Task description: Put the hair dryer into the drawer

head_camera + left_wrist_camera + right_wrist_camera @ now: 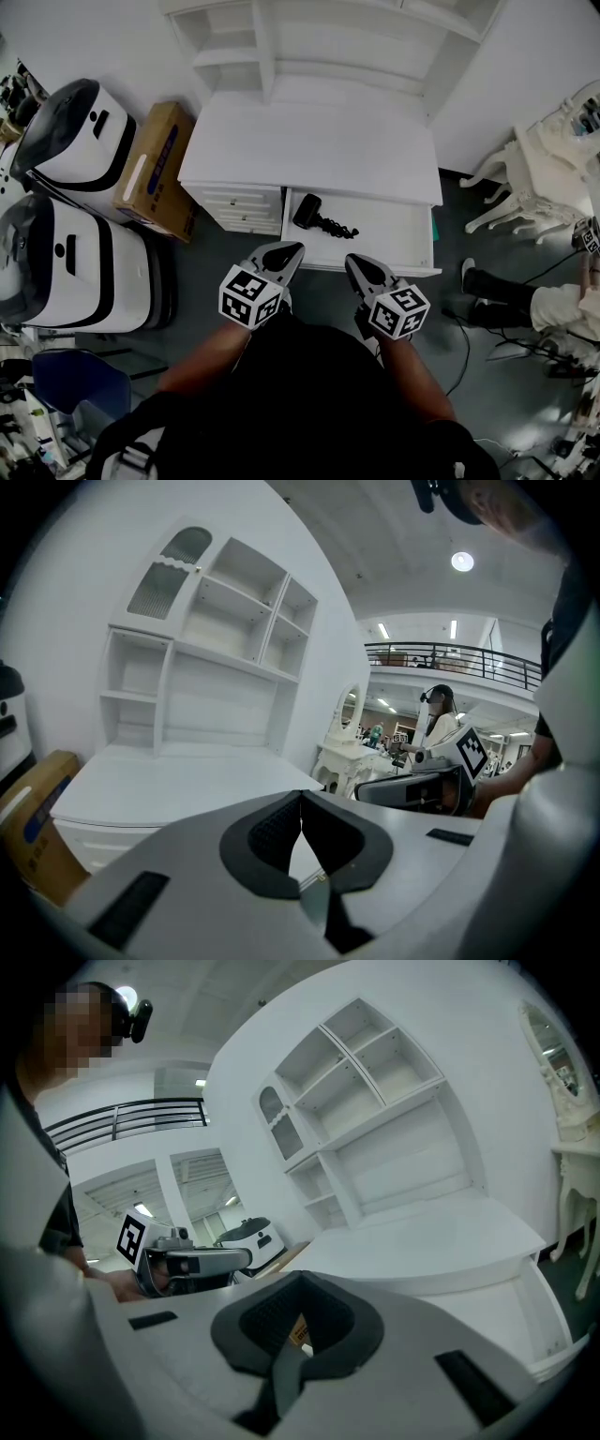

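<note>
Showroom hall: white desk (309, 145), mezzanine (450, 660)

One hair dryer (307, 211) lies in the one open drawer (412, 234) under the white tabletop (309, 150). Two claws, the left claw (286, 253) and the right claw (361, 267), sit before the tabletop. Two white machines (80, 136) (75, 267) and one cardboard box (155, 169) stand left of it, one white chair (525, 178) right.

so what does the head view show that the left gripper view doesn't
Only the head view: the open drawer with the black hair dryer lying in it.
Only the left gripper view: the hutch's arched door, a balcony railing and ceiling lights.
Both: the white desk top, the cardboard box, the left gripper and the right gripper, each with its jaws together on nothing.
</note>
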`<state>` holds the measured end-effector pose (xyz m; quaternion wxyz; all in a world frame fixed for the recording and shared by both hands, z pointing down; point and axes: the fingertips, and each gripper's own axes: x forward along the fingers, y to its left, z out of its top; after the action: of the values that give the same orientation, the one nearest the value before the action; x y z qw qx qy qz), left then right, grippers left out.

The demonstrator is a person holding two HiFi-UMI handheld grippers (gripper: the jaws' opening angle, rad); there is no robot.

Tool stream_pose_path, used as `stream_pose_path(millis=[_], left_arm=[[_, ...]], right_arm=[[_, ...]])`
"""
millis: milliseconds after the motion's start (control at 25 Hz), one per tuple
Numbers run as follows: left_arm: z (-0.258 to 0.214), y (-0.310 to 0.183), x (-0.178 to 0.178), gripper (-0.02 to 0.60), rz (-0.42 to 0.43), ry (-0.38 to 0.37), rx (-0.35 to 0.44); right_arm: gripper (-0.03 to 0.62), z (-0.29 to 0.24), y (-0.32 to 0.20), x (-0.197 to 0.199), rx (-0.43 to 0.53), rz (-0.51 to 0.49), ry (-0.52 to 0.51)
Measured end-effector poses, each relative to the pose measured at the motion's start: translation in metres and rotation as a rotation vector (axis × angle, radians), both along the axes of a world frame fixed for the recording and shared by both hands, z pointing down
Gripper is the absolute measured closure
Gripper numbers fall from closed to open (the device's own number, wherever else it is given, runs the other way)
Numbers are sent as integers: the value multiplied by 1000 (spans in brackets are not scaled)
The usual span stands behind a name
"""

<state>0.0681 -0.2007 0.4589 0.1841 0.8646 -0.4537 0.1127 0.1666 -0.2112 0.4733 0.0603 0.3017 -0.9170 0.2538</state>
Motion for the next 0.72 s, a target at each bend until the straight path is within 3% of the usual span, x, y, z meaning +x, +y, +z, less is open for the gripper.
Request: stream_pose_path(millis=[720], left_arm=[[-2,-3,12,572,13,-9,3]], right_arm=[[569,-2,-3,6,10,-13,1]])
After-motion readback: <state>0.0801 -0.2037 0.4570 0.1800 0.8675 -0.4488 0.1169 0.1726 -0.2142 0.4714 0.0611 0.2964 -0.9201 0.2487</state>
